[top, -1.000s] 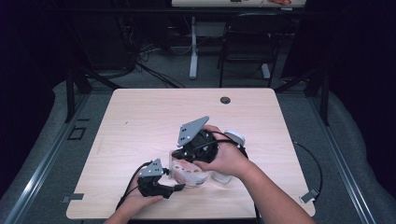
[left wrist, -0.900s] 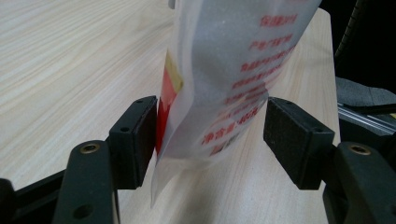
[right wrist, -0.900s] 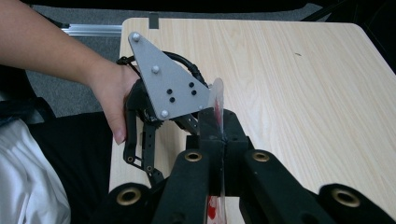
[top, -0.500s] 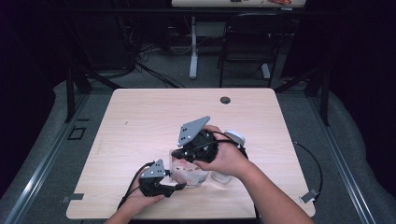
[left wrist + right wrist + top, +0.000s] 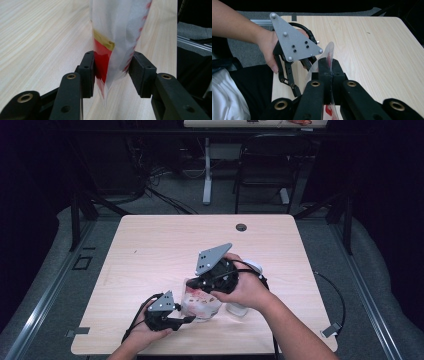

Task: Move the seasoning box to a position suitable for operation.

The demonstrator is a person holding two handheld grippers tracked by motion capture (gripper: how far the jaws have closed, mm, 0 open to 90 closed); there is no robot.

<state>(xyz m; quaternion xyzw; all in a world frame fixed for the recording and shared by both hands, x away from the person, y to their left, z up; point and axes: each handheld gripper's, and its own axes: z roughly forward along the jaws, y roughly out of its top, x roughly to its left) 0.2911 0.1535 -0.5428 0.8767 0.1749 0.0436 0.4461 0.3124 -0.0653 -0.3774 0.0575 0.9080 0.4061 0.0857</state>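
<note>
Two grippers on one clear plastic bag, lower centre of the high view.

The bag [image 5: 200, 301], clear with red and yellow contents, stands on the pale wooden table [image 5: 150, 245] at the lower middle of the high view, between both hands. The right gripper [image 5: 196, 286], centre of that frame, has its jaws pressed together on the bag's top edge; in the right gripper view the film [image 5: 329, 53] rises out from between the closed pads. The left gripper [image 5: 189, 319], lower left of centre, has just been closing its jaws, with the bag's lower corner [image 5: 110, 57] between them in the left gripper view. Left pad against the red part, right pad at the printed edge; the bag looks barely squeezed. A white object [image 5: 240, 307] lies just right of the bag, partly under the right hand [image 5: 245, 287].
</note>
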